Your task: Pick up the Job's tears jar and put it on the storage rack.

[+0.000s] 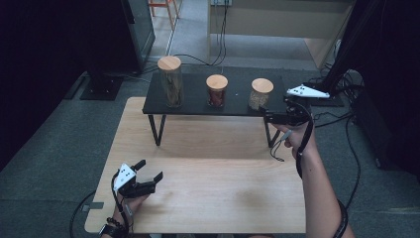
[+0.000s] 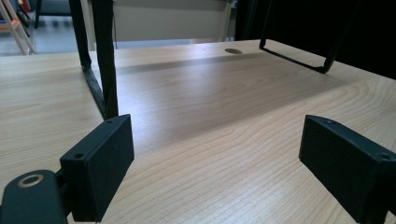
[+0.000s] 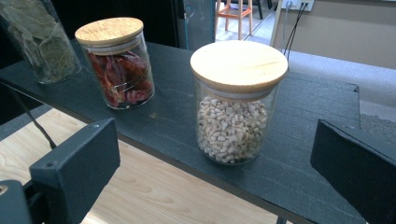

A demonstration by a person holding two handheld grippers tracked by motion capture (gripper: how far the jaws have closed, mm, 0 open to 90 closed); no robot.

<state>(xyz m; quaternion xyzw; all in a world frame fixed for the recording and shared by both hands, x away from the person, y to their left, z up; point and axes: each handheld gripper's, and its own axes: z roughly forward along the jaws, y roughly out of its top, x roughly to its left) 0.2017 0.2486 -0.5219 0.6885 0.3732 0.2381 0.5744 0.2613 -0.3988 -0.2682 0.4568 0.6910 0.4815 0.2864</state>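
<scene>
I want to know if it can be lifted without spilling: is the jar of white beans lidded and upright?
Yes. The jar of white beans stands upright on the black shelf, its wooden lid seated flat on top.

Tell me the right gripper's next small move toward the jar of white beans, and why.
Probably ease the right gripper forward until its fingers straddle the jar of white beans. The fingers stand open and wider than the jar, which stands upright on the black shelf ahead of them, untouched, with the jar of red chillies well to one side.
</scene>
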